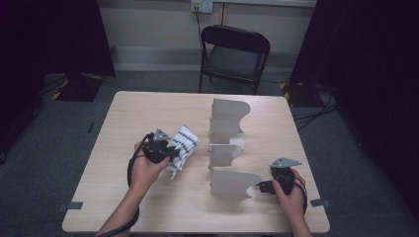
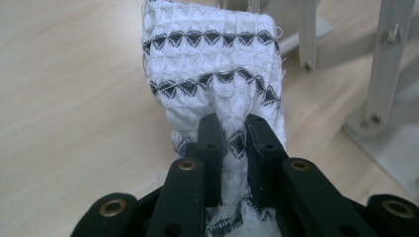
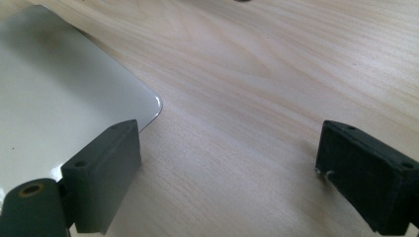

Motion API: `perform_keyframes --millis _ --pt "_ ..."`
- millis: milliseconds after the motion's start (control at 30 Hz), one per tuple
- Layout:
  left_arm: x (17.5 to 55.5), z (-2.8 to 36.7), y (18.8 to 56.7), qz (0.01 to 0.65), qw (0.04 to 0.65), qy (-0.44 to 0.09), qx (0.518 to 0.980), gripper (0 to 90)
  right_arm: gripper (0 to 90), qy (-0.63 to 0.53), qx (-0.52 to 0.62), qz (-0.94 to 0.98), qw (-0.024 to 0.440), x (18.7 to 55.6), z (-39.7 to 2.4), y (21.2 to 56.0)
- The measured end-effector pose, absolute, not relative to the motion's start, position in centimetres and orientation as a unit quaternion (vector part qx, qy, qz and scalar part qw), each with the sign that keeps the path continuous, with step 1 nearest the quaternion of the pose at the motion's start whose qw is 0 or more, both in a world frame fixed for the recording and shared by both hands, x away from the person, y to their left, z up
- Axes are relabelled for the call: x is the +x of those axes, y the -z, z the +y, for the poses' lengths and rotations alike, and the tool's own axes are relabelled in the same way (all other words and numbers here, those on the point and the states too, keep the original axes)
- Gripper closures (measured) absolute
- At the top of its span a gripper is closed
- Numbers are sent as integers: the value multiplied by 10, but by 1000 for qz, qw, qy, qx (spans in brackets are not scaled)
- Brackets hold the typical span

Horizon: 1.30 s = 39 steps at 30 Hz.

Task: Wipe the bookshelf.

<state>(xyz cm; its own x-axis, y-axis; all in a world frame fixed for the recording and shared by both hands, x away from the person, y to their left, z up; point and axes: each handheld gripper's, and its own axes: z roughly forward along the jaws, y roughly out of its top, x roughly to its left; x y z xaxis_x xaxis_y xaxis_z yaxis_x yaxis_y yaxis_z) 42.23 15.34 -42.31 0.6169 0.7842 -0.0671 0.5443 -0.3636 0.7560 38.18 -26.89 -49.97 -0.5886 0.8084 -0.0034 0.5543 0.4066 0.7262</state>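
Note:
A white waffle-weave cloth [image 1: 185, 144] with rows of black diamonds hangs left of a pale metal rack [image 1: 225, 129] with several upright dividers. My left gripper [image 1: 173, 152] is shut on the cloth [image 2: 212, 64], with a bunched fold pinched between its black jaws [image 2: 232, 129]. The rack's uprights [image 2: 386, 64] stand just beyond the cloth to the right. By the rack's near end, my right gripper [image 1: 260, 187] stands open low over the wood. Its jaws [image 3: 227, 163] are wide apart with nothing between them, and the left one lies over the corner of a pale plate [image 3: 59, 94].
The light wooden table [image 1: 148, 108] has bare room on its left side and along the far edge. A black folding chair [image 1: 233, 52] stands behind the table. Cables lie on the grey floor at the right.

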Motion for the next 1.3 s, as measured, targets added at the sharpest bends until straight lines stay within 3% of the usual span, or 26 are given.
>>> perform_keyframes --millis 367,800,1300 --pt "452 132 375 397 401 -192 803 785 91 -351 416 819 180 382 -269 500" --pt "471 104 347 396 414 -224 789 783 91 -351 417 819 181 382 -269 500" --pt "485 73 402 395 357 -191 825 782 91 -351 416 819 180 382 -269 500"
